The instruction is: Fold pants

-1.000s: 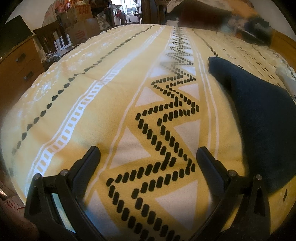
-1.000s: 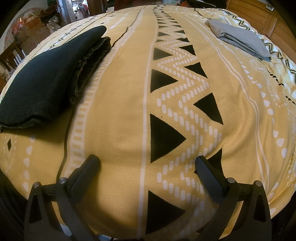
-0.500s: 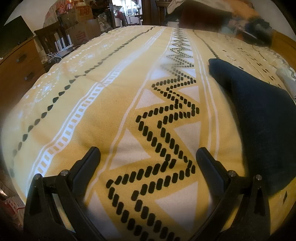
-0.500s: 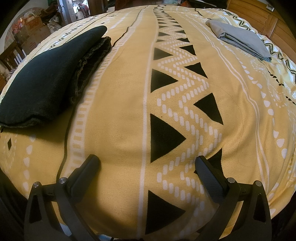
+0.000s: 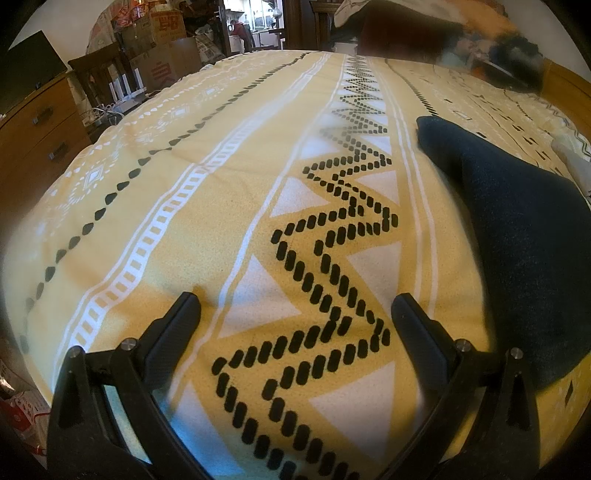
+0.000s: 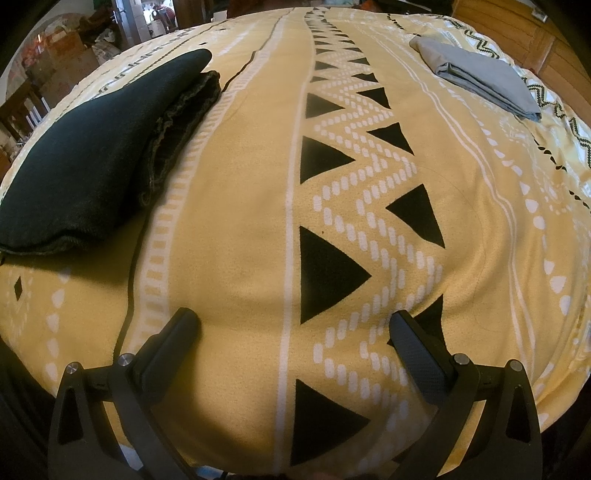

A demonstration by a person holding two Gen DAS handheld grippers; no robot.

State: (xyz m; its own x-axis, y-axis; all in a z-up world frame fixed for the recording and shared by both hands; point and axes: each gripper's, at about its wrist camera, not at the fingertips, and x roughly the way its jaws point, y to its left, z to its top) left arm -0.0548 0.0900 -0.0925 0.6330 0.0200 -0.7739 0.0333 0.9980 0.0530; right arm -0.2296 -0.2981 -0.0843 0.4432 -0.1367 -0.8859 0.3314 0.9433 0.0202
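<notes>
The dark pants [image 6: 92,158] lie folded into a compact stack on the bed [image 6: 243,221], so both the left gripper [image 5: 295,314] and right gripper [image 6: 293,326] hover beside them, fingers apart and empty, likely finished.

Home bedroom. Wide bed under yellow blanket with black-and-white zigzag pattern [image 5: 229,206] fills both views. Wooden drawer chest with metal handles [image 5: 33,136] beside bed. Dark wooden chair [image 5: 99,79], stacked cardboard boxes [image 5: 162,37] behind. Wooden headboard panel [image 6: 546,48] at far edge. Open doorway [image 5: 255,22] leads to further room.
</notes>
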